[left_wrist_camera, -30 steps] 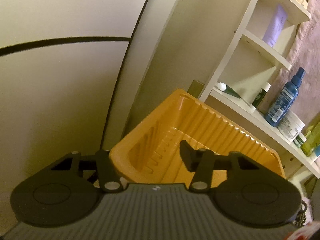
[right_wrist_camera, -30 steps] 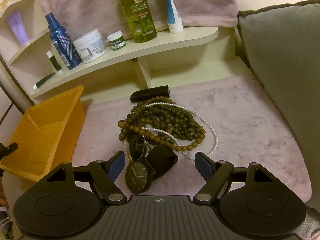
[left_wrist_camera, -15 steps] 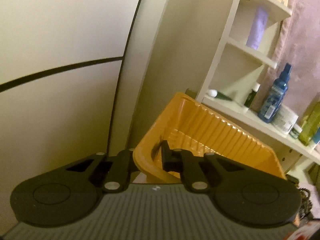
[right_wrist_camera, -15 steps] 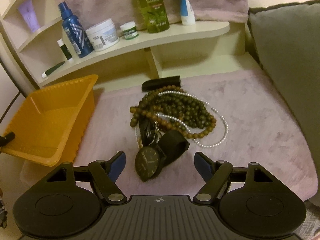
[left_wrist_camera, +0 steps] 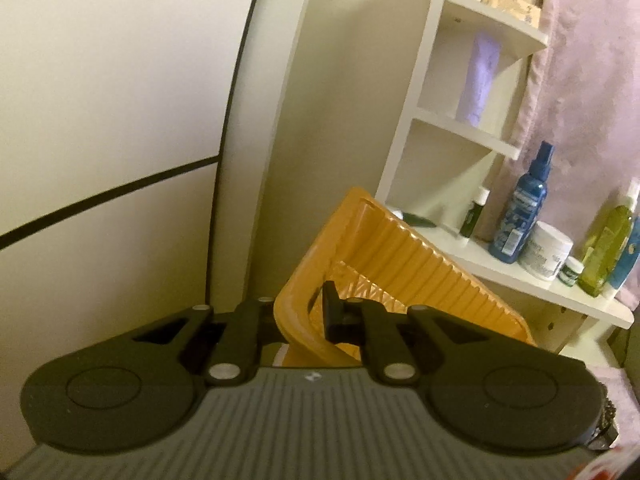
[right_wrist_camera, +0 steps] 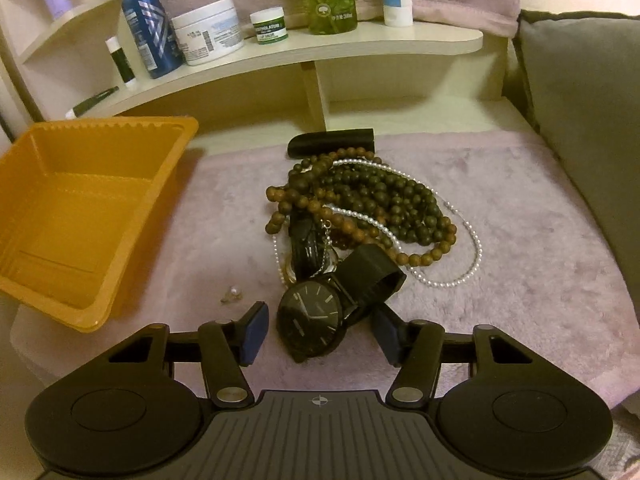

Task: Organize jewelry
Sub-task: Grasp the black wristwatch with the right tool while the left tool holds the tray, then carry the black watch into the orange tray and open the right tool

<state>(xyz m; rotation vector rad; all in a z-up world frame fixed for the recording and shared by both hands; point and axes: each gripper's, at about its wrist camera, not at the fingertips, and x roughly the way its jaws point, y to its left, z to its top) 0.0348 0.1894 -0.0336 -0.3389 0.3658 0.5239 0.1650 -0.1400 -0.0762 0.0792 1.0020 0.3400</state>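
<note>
Closing my right claw (right_wrist_camera: 318, 330) around the black watch (right_wrist_camera: 312, 320) lying between its pads, I center the case first. My left claw (left_wrist_camera: 304, 320) grips the orange tray (right_wrist_camera: 80, 216) rim, tilted beside the jewelry.

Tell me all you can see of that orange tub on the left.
The orange tub is a rectangular plastic tray with ribbed walls, a scalloped rim and a stepped floor. It holds nothing. It stands tilted beside the pink cloth, below the shelf. The left claw is shut on its near rim, one finger inside the wall.
</note>
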